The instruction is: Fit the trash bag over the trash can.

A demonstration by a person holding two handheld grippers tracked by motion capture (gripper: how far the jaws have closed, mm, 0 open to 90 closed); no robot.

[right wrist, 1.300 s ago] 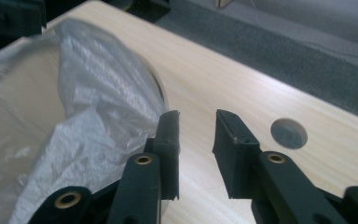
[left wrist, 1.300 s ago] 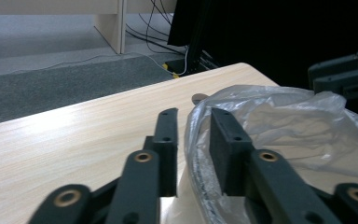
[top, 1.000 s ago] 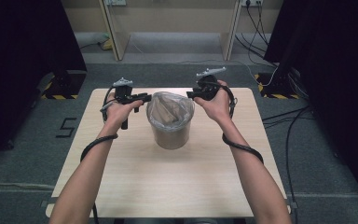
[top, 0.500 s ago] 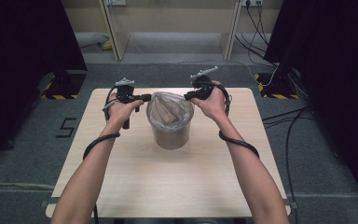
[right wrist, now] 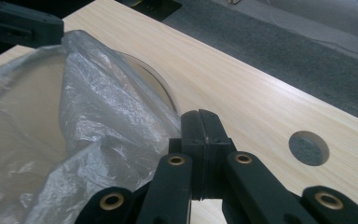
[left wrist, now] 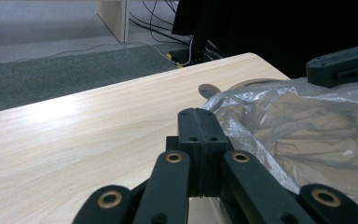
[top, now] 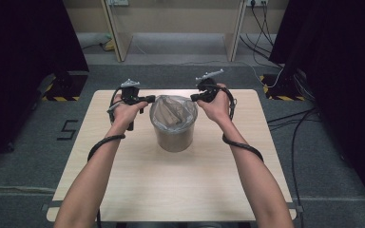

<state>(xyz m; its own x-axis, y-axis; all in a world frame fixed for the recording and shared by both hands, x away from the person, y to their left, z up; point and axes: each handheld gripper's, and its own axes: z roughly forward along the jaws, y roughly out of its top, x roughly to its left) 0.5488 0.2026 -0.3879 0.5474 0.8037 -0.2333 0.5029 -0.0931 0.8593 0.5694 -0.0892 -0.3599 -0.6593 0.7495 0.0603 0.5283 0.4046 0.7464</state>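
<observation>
Bin point(top: 173, 135) stands mid-table, a bit toward the far edge, w/ clear plastic bag point(top: 171, 110) lining it, bag edge loose above the rim. My left gripper point(top: 148, 99) sits at the bin's left rim side, right gripper point(top: 193, 97) at its right rim side, both at bag-top level, tips pointing in toward each other across the bin. Left gripper view: my jaws pressed together, bag point(left wrist: 298, 126) touching their right side; can't tell if film is pinched between. Right gripper view: jaws also clenched, bag point(right wrist: 88, 121) bunched against their left side, looks caught at the tips, not certain. Forearms come in from the near edge, spread either side of the bin, wrists bent inward, cables looping over each forearm. High view gives the bin's brown body and something tan inside it. Right gripper view adds a round hole point(right wrist: 309, 148) in the table point(top: 171, 190), right of the bin rim. Left gripper view catches the other gripper point(left wrist: 342, 65) beyond the bag.
</observation>
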